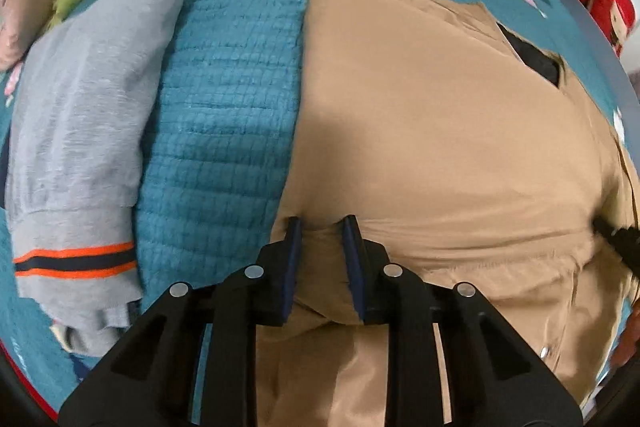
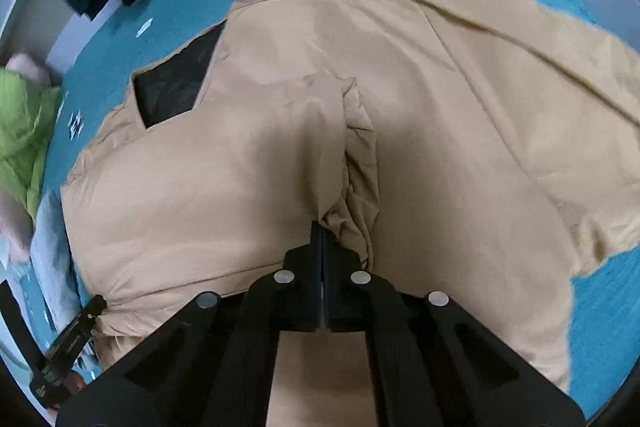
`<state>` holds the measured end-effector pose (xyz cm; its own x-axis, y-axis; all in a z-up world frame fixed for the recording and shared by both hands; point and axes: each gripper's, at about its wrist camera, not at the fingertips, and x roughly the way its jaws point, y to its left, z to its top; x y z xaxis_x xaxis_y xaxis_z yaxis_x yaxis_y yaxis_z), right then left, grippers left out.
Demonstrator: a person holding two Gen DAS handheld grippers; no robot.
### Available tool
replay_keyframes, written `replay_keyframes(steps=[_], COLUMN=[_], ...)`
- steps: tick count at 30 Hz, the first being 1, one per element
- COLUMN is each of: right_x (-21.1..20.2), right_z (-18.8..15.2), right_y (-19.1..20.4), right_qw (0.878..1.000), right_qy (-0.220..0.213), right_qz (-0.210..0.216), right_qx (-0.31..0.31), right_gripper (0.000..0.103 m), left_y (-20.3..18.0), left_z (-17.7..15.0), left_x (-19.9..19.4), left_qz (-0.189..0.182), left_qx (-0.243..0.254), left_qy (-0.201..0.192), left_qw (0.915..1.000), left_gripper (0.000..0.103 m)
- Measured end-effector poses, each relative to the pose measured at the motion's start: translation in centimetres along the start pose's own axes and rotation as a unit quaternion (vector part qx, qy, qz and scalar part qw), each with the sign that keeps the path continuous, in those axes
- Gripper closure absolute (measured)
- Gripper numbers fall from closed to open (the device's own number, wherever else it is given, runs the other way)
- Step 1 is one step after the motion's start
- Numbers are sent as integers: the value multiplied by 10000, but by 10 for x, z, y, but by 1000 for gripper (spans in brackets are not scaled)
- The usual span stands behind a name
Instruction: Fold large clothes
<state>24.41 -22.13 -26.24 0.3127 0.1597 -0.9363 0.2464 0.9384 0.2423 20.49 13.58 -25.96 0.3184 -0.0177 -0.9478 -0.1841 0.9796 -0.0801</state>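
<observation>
Where quilting shows, teal bedspread under tan jacket.

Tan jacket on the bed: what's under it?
The tan jacket lies on a teal quilted bedspread, visible all round its edges. A black lining shows at the open collar. Anything else beneath the fabric is covered and can't be seen.

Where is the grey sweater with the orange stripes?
In the left wrist view, the grey sweater lies folded on the teal bedspread, left of the tan jacket.

Left claw, right claw: black frames, dark-blue pads, round silver rivets.
</observation>
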Motion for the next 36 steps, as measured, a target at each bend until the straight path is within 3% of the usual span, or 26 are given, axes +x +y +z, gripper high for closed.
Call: replay_keyframes(steps=[5, 7, 9, 10, 11, 12, 13, 14, 15, 16, 17, 20, 26, 30, 36], right_x=[-16, -29, -45, -51, -58, -65, -70, -79, -87, -97, -106, -113, -128, -142, -158], right_z=[3, 2, 1, 0, -1, -4, -6, -9, -13, -19, -24, -33, -53, -62, -72], right_y=[19, 21, 24, 24, 24, 22, 21, 19, 19, 16, 14, 7, -42, -106, -212], right_qw=[9988, 9987, 9984, 9982, 9980, 9980, 9979, 9974, 9961, 9945, 9924, 9923, 9907, 9844, 9607], right_qy=[-98, -240, -401, -449, -500, -528, -551, -643, -815, -975, -1143, -1122, -1207, -1356, -1693], right_qz=[-335, -250, -135, -97, -66, -39, -22, -43, -133, -221, -348, -419, -631, -930, -1251], right_qx=[-356, -366, -388, -391, -378, -352, -328, -325, -319, -304, -301, -314, 4, 624, 1809], right_gripper=[103, 101, 97, 97, 97, 87, 57, 38, 11, 9, 9, 9, 9, 9, 9], left_y=[-8, -16, -20, -23, -25, -28, -31, -35, -40, -44, -47, -58, -96, -122, -164], left_z=[-2, -4, -7, -8, -10, -11, -12, -13, -15, -17, -18, -26, -46, -55, -66], left_x=[-19, -34, -46, -53, -61, -69, -75, -79, -85, -89, -92, -102, -110, -111, -106], left_qz=[211, 229, 200, 231, 254, 218, 169, 127, 99, 110, 111, -32, -153, -320, -374], left_qx=[196, 171, 239, 250, 221, 202, 225, 265, 321, 366, 400, 507, 969, 1213, 1601], left_qy=[-11, -114, -211, -275, -389, -500, -539, -553, -575, -595, -614, -648, -641, -598, -534], left_qw=[9996, 9995, 9993, 9990, 9987, 9983, 9982, 9980, 9978, 9975, 9973, 9966, 9931, 9903, 9849], left_gripper=[79, 74, 52, 32, 27, 26, 20, 16, 16, 16, 16, 16, 16, 16, 16])
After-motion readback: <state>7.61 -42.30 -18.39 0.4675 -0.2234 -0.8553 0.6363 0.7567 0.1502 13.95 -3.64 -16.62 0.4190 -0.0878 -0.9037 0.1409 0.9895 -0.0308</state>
